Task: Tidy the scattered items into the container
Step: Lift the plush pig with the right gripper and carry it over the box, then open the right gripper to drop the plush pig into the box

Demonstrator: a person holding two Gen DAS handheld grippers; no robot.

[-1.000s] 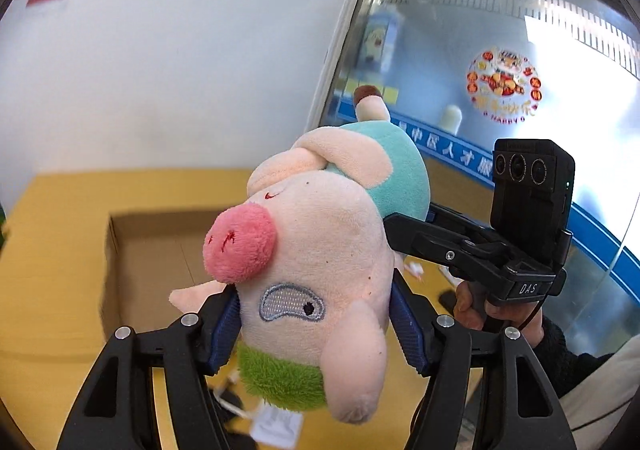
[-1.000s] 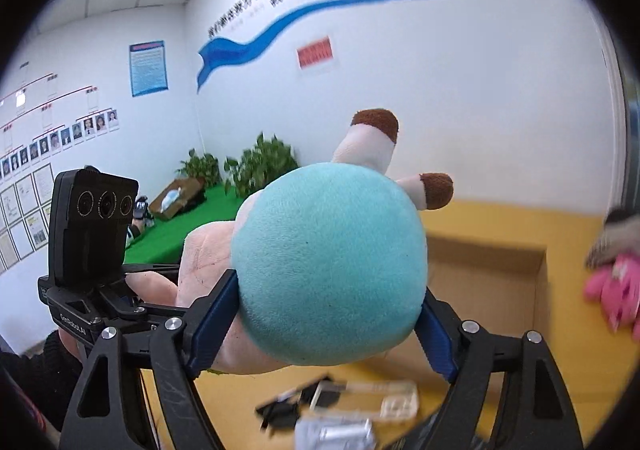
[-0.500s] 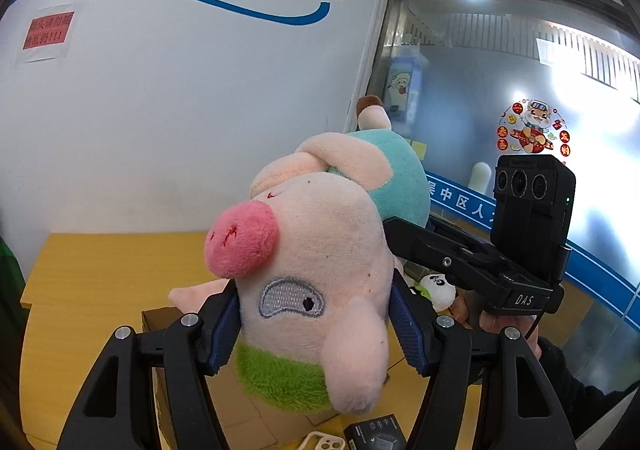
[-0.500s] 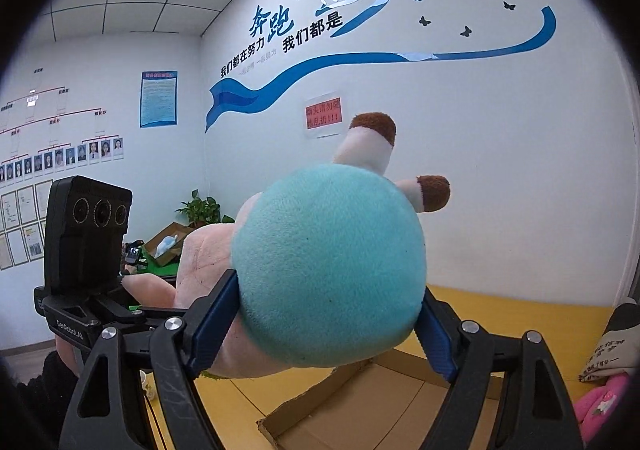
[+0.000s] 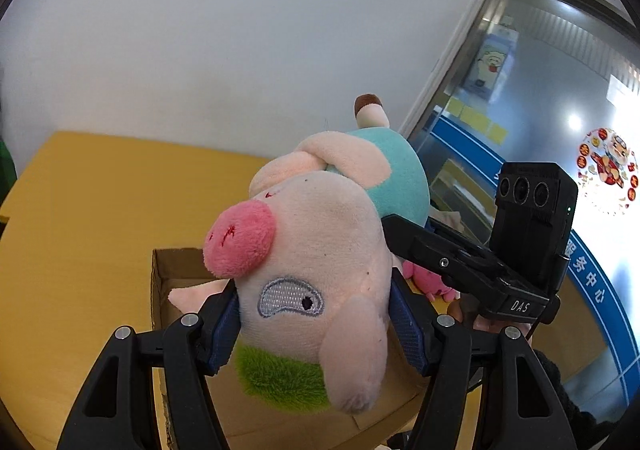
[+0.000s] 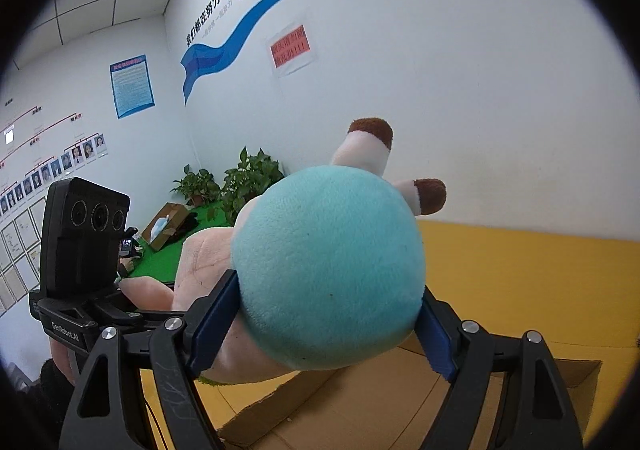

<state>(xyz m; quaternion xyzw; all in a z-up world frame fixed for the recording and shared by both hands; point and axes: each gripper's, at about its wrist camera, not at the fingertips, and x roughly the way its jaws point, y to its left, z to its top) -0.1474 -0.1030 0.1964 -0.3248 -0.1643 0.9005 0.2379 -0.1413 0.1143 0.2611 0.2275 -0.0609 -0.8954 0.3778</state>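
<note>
1. Counter (image 5: 80,210): yellow top running to the white wall. It carries the box.
2. Cardboard box (image 6: 400,402): open, brown, sitting on the counter. In both wrist views it lies below and just ahead of the held toy, so this is judged to be the container.
3. Plush pig (image 5: 320,270): held in the air above the box, touching neither box nor counter. It is upside down in the left view, with pink snout, stitched eye, green tuft low and teal body behind.
4. Left hand-held gripper (image 5: 316,326): blue pads clamped on either side of the pig's head, pressing into the pile.
5. Right hand-held gripper (image 6: 328,326): closed around the teal body (image 6: 328,270), with brown-tipped feet sticking out beyond.
6. Handling, as a judgement: light, soft and squashy, not fragile and not slippery. It gives under the pads, so a mid-bulk grip on head or belly suits; limbs or ears would flop.
7. Small pink plush (image 5: 428,282): lies beyond the pig near the right gripper, not yet boxed.
</note>
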